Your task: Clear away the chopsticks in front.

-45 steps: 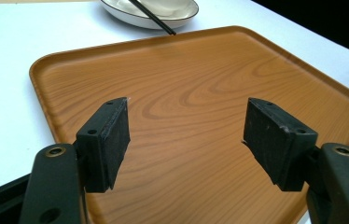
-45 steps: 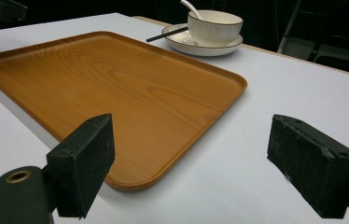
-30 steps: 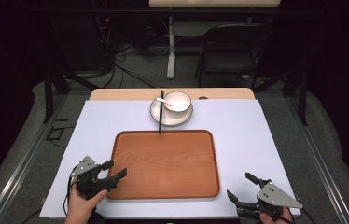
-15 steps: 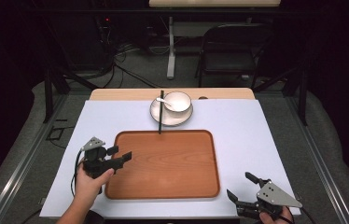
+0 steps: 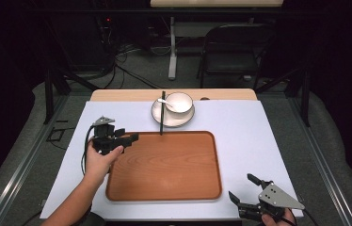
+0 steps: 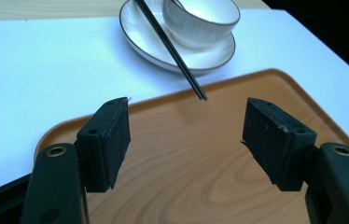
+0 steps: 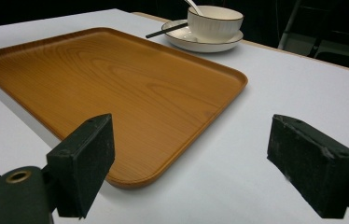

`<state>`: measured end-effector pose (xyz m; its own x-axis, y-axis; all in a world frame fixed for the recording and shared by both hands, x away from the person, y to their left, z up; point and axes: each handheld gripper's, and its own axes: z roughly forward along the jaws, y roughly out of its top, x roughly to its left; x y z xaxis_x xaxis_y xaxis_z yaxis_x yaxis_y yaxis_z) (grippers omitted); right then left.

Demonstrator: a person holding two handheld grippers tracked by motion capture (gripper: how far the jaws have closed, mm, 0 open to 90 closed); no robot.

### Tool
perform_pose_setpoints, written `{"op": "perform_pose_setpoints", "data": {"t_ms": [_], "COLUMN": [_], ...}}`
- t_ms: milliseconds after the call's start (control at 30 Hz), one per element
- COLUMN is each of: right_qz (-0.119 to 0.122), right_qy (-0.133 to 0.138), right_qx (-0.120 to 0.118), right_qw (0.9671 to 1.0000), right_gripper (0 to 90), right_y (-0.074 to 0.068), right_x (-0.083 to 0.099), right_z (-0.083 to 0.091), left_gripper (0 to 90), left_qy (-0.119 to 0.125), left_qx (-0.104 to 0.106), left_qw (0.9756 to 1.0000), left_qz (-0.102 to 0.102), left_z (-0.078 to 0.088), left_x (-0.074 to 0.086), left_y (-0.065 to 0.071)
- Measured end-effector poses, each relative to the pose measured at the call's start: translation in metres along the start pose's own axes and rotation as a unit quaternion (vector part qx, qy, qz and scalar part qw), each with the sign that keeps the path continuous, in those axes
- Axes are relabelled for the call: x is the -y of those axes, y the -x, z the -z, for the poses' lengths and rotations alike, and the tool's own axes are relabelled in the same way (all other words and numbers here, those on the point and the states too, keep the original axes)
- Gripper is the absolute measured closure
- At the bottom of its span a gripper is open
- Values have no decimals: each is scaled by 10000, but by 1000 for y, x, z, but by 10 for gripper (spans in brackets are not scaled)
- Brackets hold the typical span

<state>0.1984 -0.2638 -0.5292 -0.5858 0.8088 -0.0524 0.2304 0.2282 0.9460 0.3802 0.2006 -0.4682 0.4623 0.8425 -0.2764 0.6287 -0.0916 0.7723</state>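
Left gripper has advanced over the tray's far-left corner, jaws spread and empty, now aimed at the chopsticks; likely the pick-up approach. Chopsticks lean on the plate by the bowl, tips seemingly overhanging the tray rim. Right gripper unmoved near the table's front edge, jaws spread.

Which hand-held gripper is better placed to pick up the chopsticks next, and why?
Probably the left hand-held gripper: open, above the tray's far left corner, aimed at the chopsticks on the plate. The right hand-held gripper sits at the table's near edge.
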Motion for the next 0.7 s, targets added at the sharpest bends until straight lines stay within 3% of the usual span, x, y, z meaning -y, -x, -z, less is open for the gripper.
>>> {"op": "perform_pose_setpoints", "data": {"t_ms": [200, 367, 600, 700], "right_qz": [-9, -12, -34, -29], "right_qy": [0, 0, -2, 6], "right_qx": [3, -1, 0, -2], "right_qw": [10000, 10000, 10000, 10000], "right_gripper": [144, 144, 144, 144], "right_y": [0, 0, 1, 1], "right_x": [0, 0, 0, 0], "right_z": [0, 0, 0, 0], "left_gripper": [328, 328, 325, 328], "left_qy": [-112, -211, -160, -158], "left_qx": [-77, 29, 110, 115], "left_qw": [9999, 9996, 9990, 9991], "left_qz": [69, 204, 411, 364], "left_z": [-12, -21, -32, -37], "left_x": [-17, -34, -55, -63], "left_y": [1, 2, 7, 10]}}
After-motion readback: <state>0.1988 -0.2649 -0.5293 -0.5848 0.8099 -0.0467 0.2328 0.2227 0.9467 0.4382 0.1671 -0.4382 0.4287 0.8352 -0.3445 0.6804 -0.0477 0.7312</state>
